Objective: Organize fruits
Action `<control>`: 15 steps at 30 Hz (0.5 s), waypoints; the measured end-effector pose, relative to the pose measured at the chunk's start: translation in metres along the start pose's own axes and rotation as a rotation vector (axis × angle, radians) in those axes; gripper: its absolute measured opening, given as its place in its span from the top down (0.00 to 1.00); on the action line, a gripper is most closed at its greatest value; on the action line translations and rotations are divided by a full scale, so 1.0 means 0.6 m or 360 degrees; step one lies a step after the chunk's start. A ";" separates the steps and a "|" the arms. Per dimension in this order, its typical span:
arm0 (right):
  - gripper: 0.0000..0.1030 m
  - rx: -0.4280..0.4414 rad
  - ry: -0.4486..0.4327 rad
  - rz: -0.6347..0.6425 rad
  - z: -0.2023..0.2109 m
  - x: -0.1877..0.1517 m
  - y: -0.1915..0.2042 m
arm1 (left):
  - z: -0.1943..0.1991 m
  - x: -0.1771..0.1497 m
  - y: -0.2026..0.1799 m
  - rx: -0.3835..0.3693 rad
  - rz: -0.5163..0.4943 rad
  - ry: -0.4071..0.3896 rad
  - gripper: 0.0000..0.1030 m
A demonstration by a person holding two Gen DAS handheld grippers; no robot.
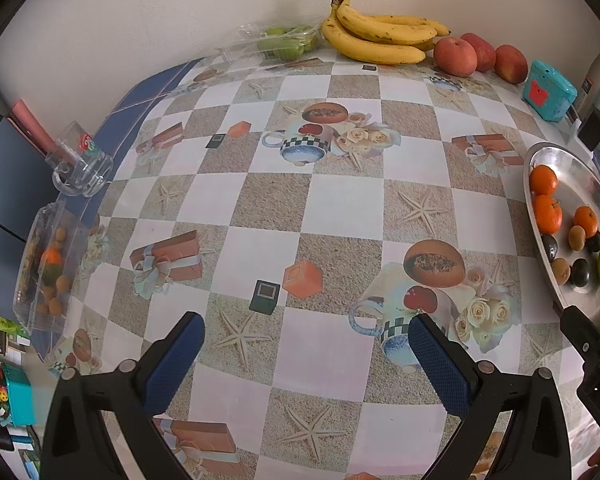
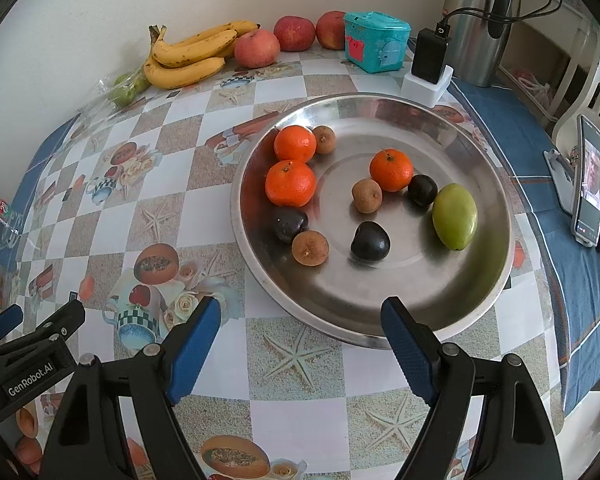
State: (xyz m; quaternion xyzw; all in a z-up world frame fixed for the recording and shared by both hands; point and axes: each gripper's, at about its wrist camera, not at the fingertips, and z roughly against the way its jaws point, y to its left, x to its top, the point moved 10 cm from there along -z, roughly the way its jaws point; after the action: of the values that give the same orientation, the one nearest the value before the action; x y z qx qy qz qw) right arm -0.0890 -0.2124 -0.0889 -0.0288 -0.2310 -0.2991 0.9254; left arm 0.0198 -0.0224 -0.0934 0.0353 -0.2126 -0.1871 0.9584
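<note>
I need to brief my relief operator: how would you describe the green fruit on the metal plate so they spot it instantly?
Find the big round metal plate on the checkered tablecloth, in front of the right claw. The green fruit lies near the plate's right rim, just right of a dark fruit. It is the plate's only green piece, oval and largest; its neighbours are orange, brown or near-black and round.

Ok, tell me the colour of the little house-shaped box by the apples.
Teal box, red patch in front; clearest in the right wrist view.
</note>
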 end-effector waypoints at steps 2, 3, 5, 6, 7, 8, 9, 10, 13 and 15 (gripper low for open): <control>0.19 -0.0001 0.0001 -0.0001 -0.001 -0.001 0.001 | 0.000 0.000 0.000 0.0000 -0.0002 0.0000 0.00; 0.19 0.0000 0.0001 0.0001 0.000 -0.001 0.000 | 0.000 0.000 0.000 0.0000 0.0000 0.0000 0.00; 0.19 0.0000 0.0000 0.0000 0.000 -0.001 0.000 | 0.000 0.000 0.000 0.0000 0.0001 0.0001 0.00; 0.19 -0.0001 0.0001 0.0000 0.000 0.000 0.000 | 0.000 0.000 0.000 0.0000 0.0001 0.0001 0.00; 0.19 -0.0001 0.0001 -0.0001 -0.001 -0.001 0.000 | 0.000 0.000 0.000 0.0000 0.0000 0.0001 0.00; 0.19 -0.0001 0.0000 -0.0002 0.000 0.000 0.000 | 0.000 0.000 -0.001 0.0000 0.0000 0.0002 0.00; 0.19 0.0000 0.0000 -0.0002 0.000 0.000 0.000 | 0.000 0.000 0.000 0.0000 -0.0001 0.0001 0.00; 0.19 -0.0001 0.0000 -0.0002 -0.001 0.000 0.000 | 0.000 0.000 -0.001 0.0000 -0.0001 0.0001 0.00; 0.19 -0.0001 0.0000 0.0000 0.000 0.000 0.000 | 0.000 0.000 0.000 0.0000 0.0001 0.0000 0.00; 0.19 0.0000 0.0000 0.0000 0.000 0.000 0.000 | 0.000 0.000 -0.001 0.0000 0.0002 0.0000 0.00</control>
State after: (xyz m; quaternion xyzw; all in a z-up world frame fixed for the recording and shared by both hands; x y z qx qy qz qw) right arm -0.0888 -0.2123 -0.0891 -0.0289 -0.2309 -0.2992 0.9254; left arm 0.0198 -0.0226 -0.0935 0.0352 -0.2126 -0.1865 0.9585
